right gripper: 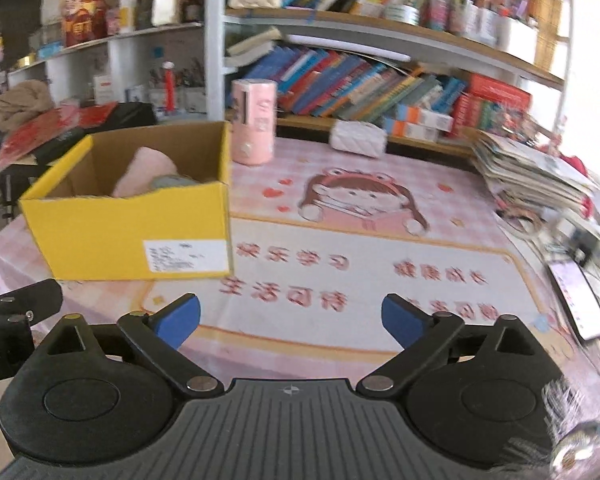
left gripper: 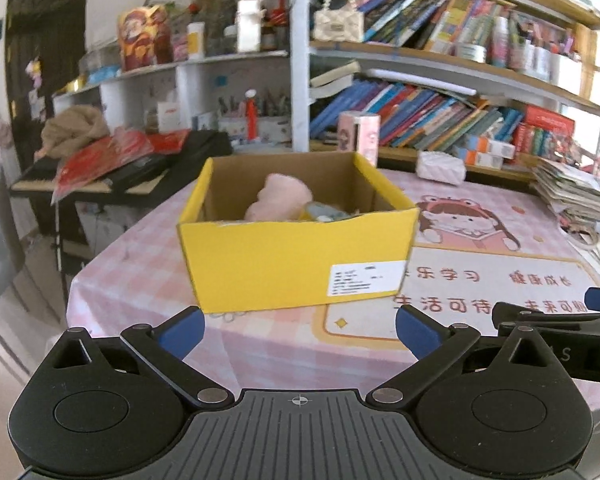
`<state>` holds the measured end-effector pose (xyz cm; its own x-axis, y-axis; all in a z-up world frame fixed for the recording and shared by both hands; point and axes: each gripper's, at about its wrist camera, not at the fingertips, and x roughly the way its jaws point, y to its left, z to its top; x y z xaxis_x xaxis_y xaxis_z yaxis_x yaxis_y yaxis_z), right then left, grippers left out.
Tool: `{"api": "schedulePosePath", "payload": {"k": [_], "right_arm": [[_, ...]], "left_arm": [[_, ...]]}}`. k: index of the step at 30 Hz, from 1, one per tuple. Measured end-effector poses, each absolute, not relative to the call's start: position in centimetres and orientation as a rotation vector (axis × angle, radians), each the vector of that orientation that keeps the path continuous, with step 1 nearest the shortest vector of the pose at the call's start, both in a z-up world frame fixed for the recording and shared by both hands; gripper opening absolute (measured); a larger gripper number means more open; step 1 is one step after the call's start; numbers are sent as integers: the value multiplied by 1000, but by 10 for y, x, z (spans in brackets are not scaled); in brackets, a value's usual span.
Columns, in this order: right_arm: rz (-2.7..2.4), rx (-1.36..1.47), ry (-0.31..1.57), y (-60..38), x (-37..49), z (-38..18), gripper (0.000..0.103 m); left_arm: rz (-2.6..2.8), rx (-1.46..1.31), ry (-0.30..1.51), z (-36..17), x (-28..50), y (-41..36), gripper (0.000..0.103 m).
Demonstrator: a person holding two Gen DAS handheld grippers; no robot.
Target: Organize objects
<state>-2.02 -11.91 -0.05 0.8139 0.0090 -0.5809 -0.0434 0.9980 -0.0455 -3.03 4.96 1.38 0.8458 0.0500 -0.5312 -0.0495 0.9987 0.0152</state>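
A yellow cardboard box [left gripper: 296, 256] stands open on the pink checked table, also in the right wrist view [right gripper: 132, 232]. Inside it lie a pink soft object [left gripper: 278, 200] and a bluish item [left gripper: 324, 212]; the pink one also shows in the right wrist view [right gripper: 146, 172]. My left gripper [left gripper: 300, 330] is open and empty, just in front of the box. My right gripper [right gripper: 290, 320] is open and empty, to the right of the box above the printed mat. A pink cylinder [right gripper: 254, 122] stands behind the box.
A white quilted pouch [right gripper: 358, 138] lies at the back of the table. A stack of papers [right gripper: 536, 176] and a phone [right gripper: 578, 300] sit on the right. Bookshelves [right gripper: 380, 72] rise behind the table. A dark keyboard stand with red items [left gripper: 112, 164] is at the left.
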Motion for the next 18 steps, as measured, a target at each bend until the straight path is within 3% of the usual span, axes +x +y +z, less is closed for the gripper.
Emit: {"api": "schedulePosePath", "payload": {"k": [18], "right_arm": [[-143,-29,686,-162,-42,-11,103]], "left_arm": [[-13,106,644,5,-23,-3,103]]}}
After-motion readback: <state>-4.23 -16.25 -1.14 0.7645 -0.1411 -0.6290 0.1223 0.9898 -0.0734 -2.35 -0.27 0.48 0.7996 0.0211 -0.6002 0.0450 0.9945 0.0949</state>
